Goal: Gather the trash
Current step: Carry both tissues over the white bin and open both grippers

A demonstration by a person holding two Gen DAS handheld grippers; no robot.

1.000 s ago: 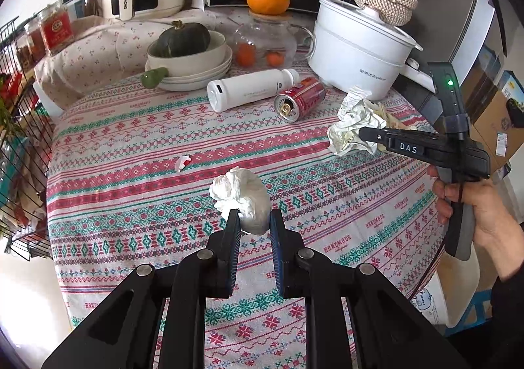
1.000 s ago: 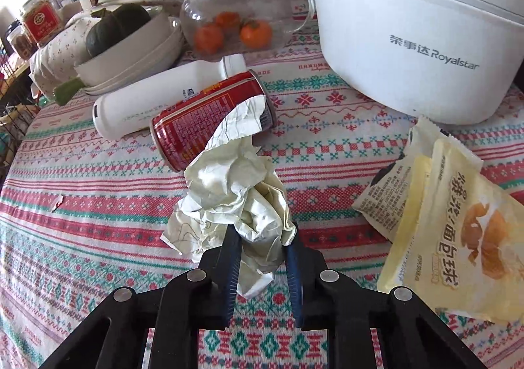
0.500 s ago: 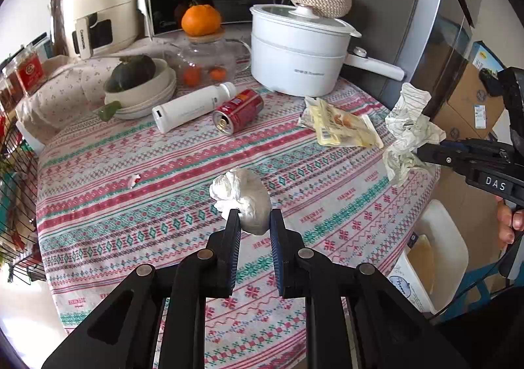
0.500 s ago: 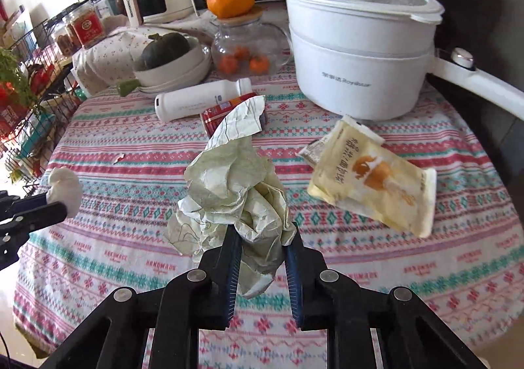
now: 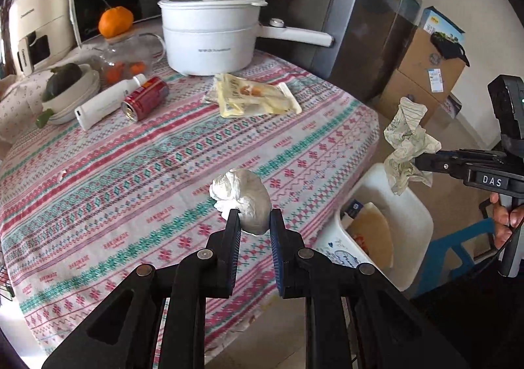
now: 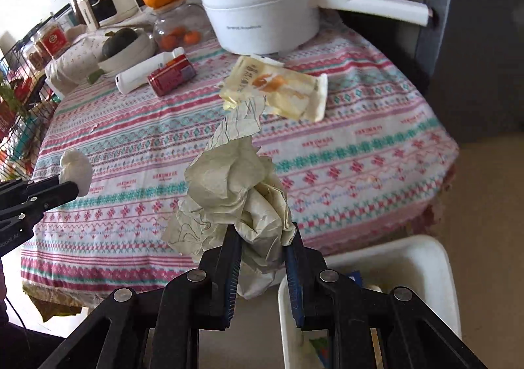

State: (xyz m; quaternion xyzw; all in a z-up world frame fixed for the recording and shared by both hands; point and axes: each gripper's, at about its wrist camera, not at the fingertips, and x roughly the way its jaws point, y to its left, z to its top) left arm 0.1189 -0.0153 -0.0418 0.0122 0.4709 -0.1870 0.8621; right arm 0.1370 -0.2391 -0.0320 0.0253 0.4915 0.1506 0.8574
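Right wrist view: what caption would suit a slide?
Right tongs clamp crumpled pale-green paper above a white plastic bin beside the table.

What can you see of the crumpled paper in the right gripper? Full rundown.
The crumpled paper is a pale cream-green sheet with thin dark line print, wadded into a loose, creased ball with one twisted tail sticking upward. The right gripper is shut on its lower part, jaws pinching both sides, and nothing else touches it. It hangs in the air, off the table, past the table's edge and above the white bin on the floor. In the left wrist view it shows as a dangling wad.
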